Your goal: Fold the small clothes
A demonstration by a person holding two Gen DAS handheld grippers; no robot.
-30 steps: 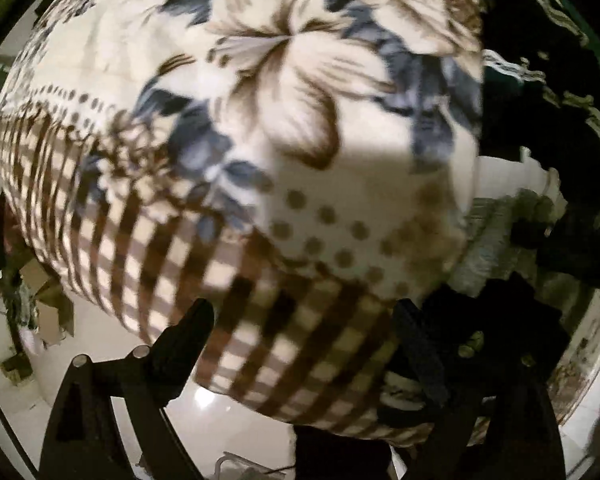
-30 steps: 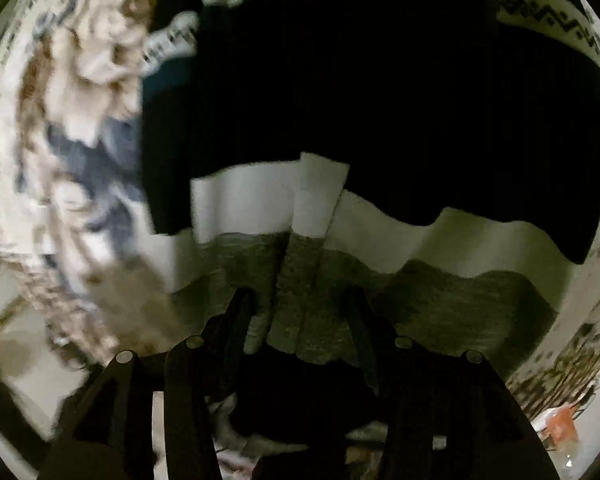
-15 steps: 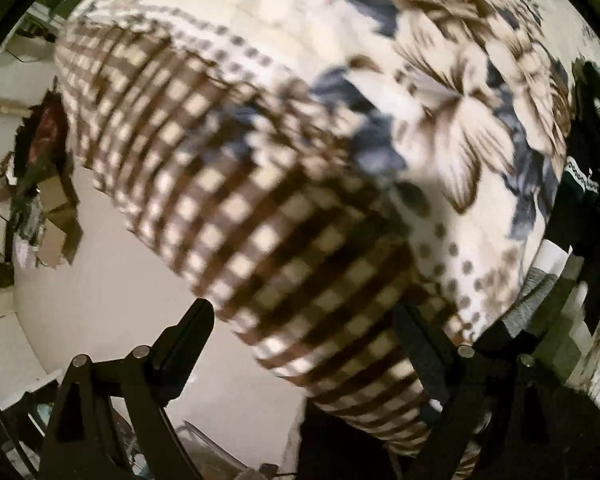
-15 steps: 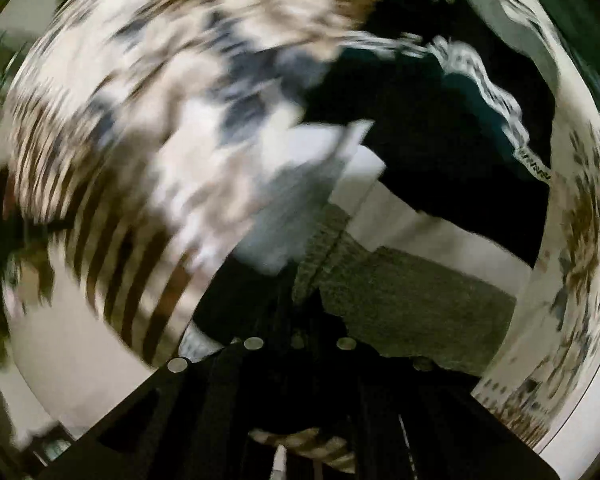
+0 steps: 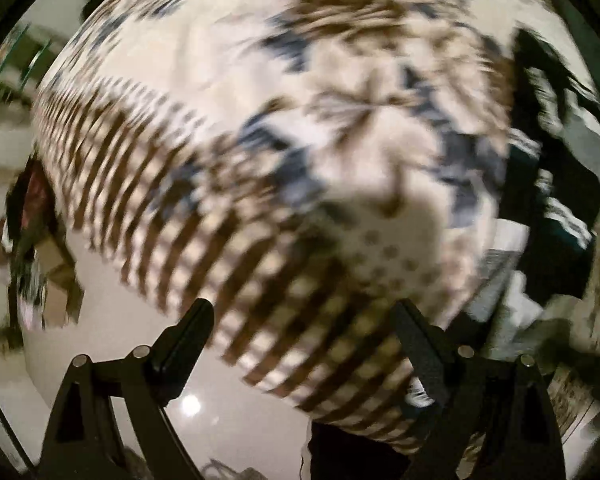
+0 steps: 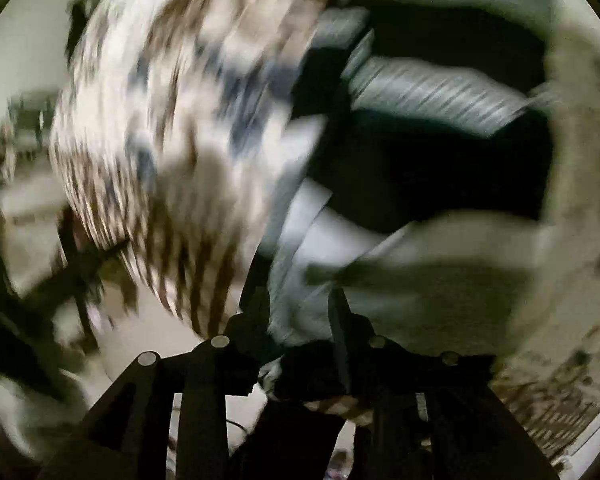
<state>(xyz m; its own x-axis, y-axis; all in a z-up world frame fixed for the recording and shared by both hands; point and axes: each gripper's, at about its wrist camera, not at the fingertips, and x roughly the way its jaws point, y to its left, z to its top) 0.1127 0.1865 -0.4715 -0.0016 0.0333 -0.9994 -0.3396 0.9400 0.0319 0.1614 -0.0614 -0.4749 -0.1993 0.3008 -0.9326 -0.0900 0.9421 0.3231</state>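
Note:
A small knit sweater (image 6: 440, 168) with black, white and grey bands lies on a floral blanket (image 5: 300, 120). My right gripper (image 6: 300, 304) is shut on the sweater's grey and white hem and lifts it. The view is blurred by motion. In the left wrist view the sweater (image 5: 552, 208) shows at the right edge. My left gripper (image 5: 300, 328) is open and empty above the blanket's checked border, left of the sweater.
The floral blanket covers a bed or table whose near edge (image 5: 280, 360) hangs over a pale glossy floor (image 5: 140, 320). Cardboard boxes and clutter (image 5: 40, 264) stand on the floor at the left.
My right gripper has closed on the sweater's hem and swung left and up with it. My left gripper has swung back to the right, still open.

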